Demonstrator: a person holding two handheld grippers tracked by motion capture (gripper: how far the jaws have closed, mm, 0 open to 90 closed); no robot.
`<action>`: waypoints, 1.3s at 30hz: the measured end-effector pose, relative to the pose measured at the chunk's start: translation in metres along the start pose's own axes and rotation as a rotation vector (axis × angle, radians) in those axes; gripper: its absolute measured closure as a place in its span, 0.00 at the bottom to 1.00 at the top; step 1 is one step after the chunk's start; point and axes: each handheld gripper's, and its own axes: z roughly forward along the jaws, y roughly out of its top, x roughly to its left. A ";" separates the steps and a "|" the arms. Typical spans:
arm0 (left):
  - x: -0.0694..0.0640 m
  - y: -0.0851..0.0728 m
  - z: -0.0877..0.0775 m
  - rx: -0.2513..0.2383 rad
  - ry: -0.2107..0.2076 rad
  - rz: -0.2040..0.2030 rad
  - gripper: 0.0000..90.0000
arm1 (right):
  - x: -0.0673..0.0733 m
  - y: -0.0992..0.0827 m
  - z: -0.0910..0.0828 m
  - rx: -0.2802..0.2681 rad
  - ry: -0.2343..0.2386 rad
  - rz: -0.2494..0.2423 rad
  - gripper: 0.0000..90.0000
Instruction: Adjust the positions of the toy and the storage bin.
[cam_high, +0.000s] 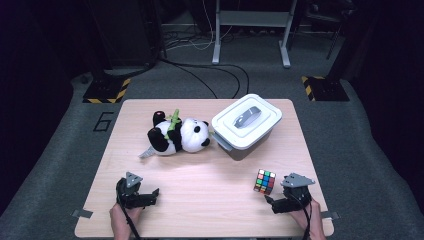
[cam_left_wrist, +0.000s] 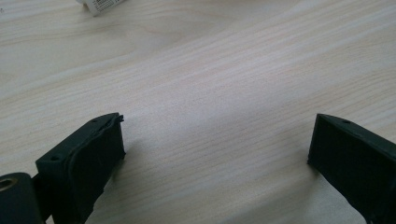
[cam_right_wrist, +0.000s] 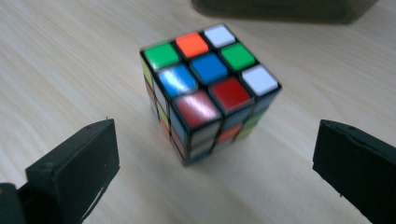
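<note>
Right tongs (cam_high: 271, 200) sit at the near right corner of the desk (cam_high: 210, 200), jaws spread wide, nothing between them. One colour cube (cam_high: 264, 181) stands on the desk just ahead of those jaws, near but apart from them. In the right gripper view the cube (cam_right_wrist: 208, 88) lies between the lines of the two jaws and a little beyond their tips; top face reads green, orange, white, blue, red squares. No object stands between jaws and cube.

Left tongs (cam_high: 150, 192) at the near left corner, jaws also spread wide, empty; the left gripper view has bare wood grain between them (cam_left_wrist: 217, 135).

Surroundings, counted:
- One lidded white bin (cam_high: 246, 125), grey handle on the lid, far right of centre, well behind the cube.
- One plush panda (cam_high: 177, 134) lying on its back, left of the bin and touching or nearly touching it; holds a green stick (cam_high: 173, 122).
- Two tongs, one per hand.

Middle of the desk is bare wood.
</note>
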 end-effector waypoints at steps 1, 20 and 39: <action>0.000 0.000 0.000 0.000 0.000 0.000 0.04 | 0.000 0.004 0.001 -0.003 0.008 -0.002 0.00; 0.000 0.000 0.000 -0.003 -0.008 0.009 0.05 | -0.014 0.025 0.031 -0.005 0.142 -0.082 0.15; 0.000 0.000 -0.001 -0.005 -0.007 0.011 0.06 | 0.000 0.019 0.032 -0.028 0.083 -0.022 0.37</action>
